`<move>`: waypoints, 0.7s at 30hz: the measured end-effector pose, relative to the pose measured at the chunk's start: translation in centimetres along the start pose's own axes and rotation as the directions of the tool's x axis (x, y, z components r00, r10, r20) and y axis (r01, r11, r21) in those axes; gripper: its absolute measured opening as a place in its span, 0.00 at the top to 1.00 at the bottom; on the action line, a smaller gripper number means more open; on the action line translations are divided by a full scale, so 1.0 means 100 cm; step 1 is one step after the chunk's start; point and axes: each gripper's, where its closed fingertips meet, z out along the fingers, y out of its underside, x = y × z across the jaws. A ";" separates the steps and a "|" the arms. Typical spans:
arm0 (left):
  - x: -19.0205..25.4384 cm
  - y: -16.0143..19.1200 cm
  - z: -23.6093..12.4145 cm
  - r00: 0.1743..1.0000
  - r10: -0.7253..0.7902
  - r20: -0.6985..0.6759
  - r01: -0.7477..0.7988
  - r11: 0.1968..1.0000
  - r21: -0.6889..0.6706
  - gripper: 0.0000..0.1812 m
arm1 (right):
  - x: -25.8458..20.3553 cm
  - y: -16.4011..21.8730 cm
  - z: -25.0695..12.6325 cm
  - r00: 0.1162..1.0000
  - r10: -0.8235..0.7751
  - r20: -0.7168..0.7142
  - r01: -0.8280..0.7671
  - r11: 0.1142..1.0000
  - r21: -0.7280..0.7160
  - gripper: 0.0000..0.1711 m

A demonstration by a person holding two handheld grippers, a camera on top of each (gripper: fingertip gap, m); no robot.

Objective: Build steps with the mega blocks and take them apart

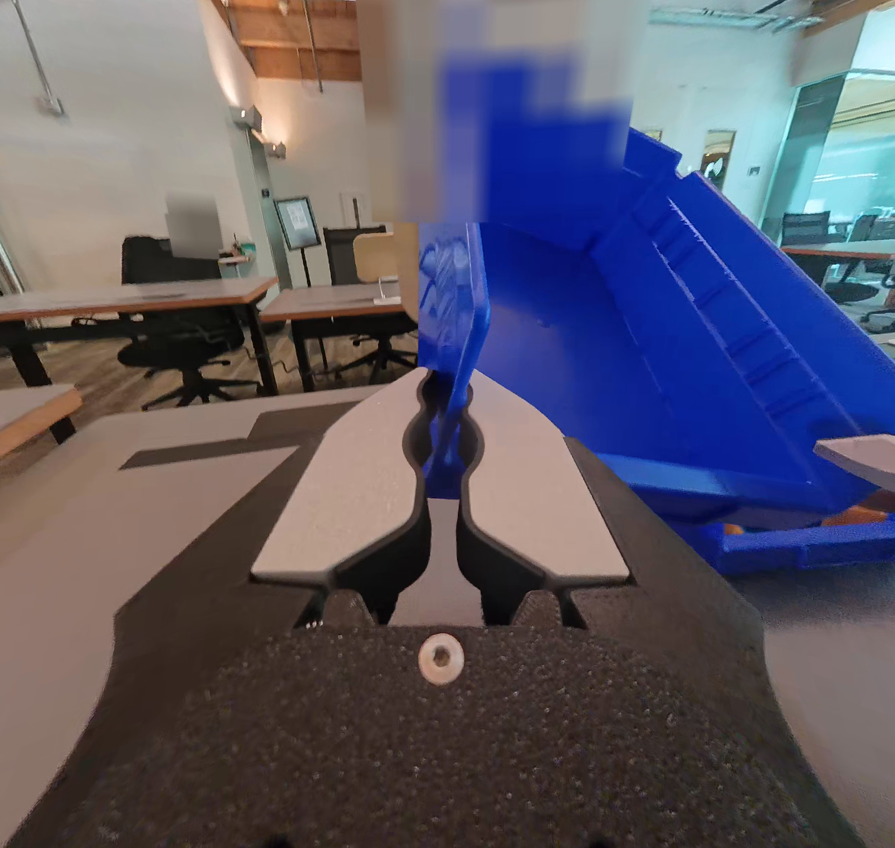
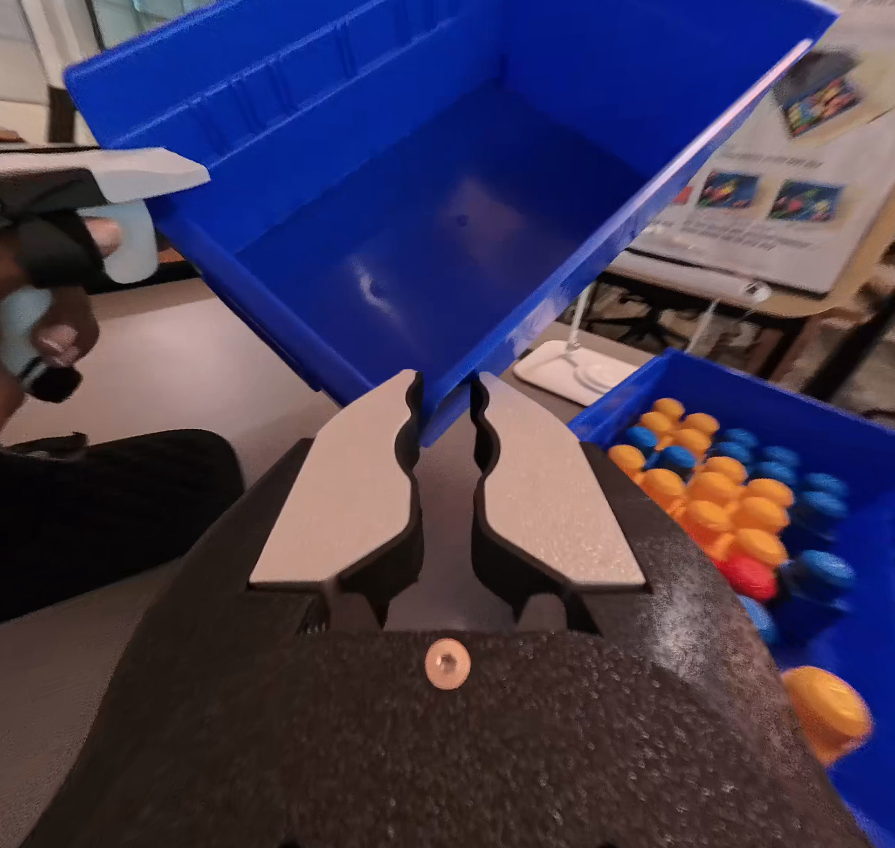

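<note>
A: Left gripper, lower centre: fingers pinch the rim of the empty blue bin, which is tilted up off the grey table.

B: Right gripper, lower centre: closed on the same bin's near rim. Mega blocks, orange, blue and one red, fill a second blue bin at right. Desks beyond.

We see orange, blue and red blocks heaped studs-up in a blue bin, filling its left corner.
</note>
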 end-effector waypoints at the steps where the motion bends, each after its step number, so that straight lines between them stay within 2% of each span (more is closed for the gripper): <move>1: 0.007 -0.006 0.000 1.000 0.007 -0.010 -0.007 1.000 0.021 0.96 | 0.006 -0.005 -0.005 0.999 -0.032 -0.018 0.032 0.999 0.013 0.90; 4: 0.033 -0.018 0.004 0.996 0.074 -0.046 -0.072 0.996 0.053 0.96 | 0.033 -0.027 -0.023 0.989 -0.111 -0.095 0.117 0.992 0.052 0.92; 10: 0.101 -0.031 0.023 0.971 0.138 -0.194 -0.126 0.989 0.072 0.93 | 0.095 -0.060 -0.067 0.955 -0.174 -0.242 0.196 0.978 0.070 0.95; 15: 0.165 -0.027 0.053 0.934 0.121 -0.337 -0.113 0.993 0.043 0.92 | 0.149 -0.067 -0.106 0.902 -0.205 -0.381 0.237 0.971 0.038 0.96; 21: 0.241 -0.011 0.087 0.864 0.065 -0.499 -0.092 0.995 -0.029 0.91 | 0.213 -0.058 -0.149 0.832 -0.213 -0.512 0.234 0.972 -0.024 0.97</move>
